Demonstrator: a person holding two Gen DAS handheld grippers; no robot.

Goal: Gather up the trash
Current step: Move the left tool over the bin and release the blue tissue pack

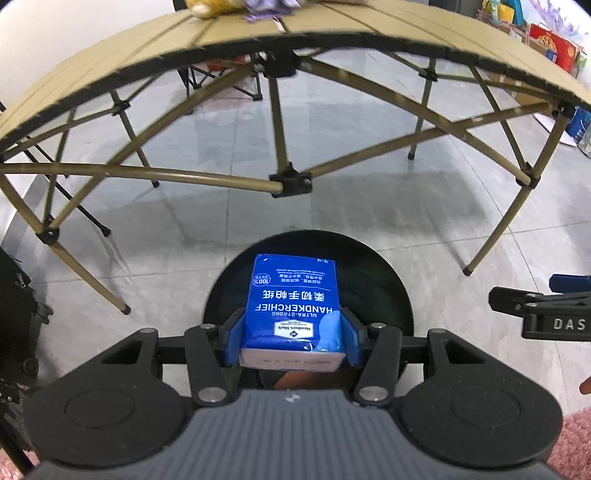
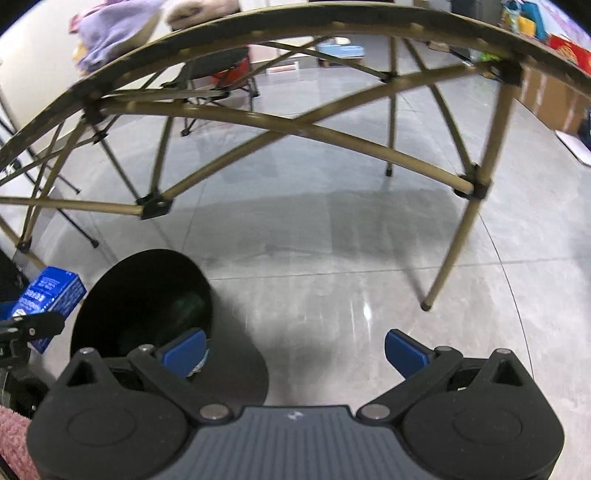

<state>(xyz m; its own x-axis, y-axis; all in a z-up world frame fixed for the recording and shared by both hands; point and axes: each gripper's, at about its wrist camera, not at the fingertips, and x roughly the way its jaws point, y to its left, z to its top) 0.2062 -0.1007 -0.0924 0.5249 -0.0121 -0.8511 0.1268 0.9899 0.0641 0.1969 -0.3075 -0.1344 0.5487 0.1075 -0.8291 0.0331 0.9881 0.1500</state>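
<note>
My left gripper [image 1: 293, 341] is shut on a blue handkerchief tissue pack [image 1: 293, 306] and holds it right above the open black trash bin [image 1: 380, 280] on the floor. The pack also shows in the right wrist view [image 2: 48, 295] at the far left. My right gripper [image 2: 295, 350] is open and empty, low over the floor, just right of the bin [image 2: 147, 295]; its left finger [image 2: 184, 349] overlaps the bin's rim. A small crumpled scrap shows by that finger.
A tan folding table [image 1: 258, 29] stands ahead, with crossed legs [image 1: 277, 110] reaching the grey tile floor. Purple and yellow items [image 1: 236, 7] lie on its top. Boxes [image 1: 554, 48] line the right wall. A folding chair [image 2: 218, 77] stands behind the table.
</note>
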